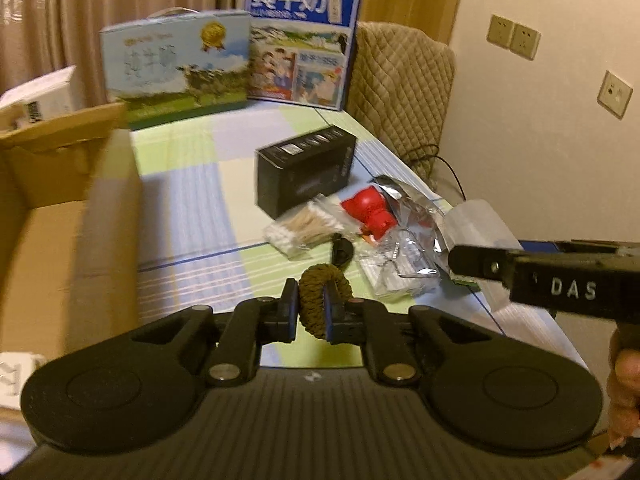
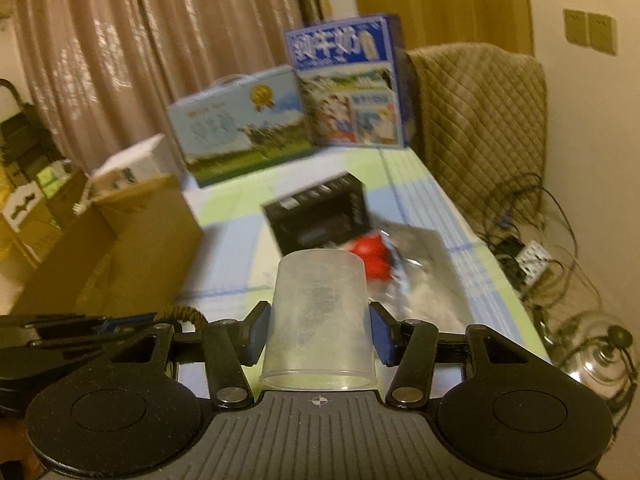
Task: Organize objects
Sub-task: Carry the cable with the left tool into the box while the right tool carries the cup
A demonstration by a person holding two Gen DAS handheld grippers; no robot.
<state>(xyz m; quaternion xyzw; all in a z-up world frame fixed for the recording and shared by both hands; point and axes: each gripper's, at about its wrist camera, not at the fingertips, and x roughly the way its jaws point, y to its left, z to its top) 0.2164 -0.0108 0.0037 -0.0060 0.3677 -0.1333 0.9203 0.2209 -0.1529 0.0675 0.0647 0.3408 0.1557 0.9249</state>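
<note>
The left hand-held gripper (image 1: 311, 307) is clenched on a brown braided loop (image 1: 323, 295), pinched upright between its pads and lifted off the worktop (image 1: 192, 200). The right hand-held gripper (image 2: 318, 334) grasps a clear plastic measuring cup (image 2: 319, 316) by its sides, with the rim toward the camera, so it seems to be carried rather than set down. Both items look ready to go into the open cardboard box (image 1: 60, 208), which stands at the left edge of the worktop beside the left gripper. Ahead lie the unsorted things: a bag of cotton swabs (image 1: 304, 226), a red toy (image 1: 370, 210) among crinkled foil and plastic wrappers (image 1: 404, 240), and a black box (image 1: 304, 170) just behind them. Two milk cartons (image 1: 236, 60) line the far edge. Open striped cloth between the box and the clutter leaves room to move leftward.
</note>
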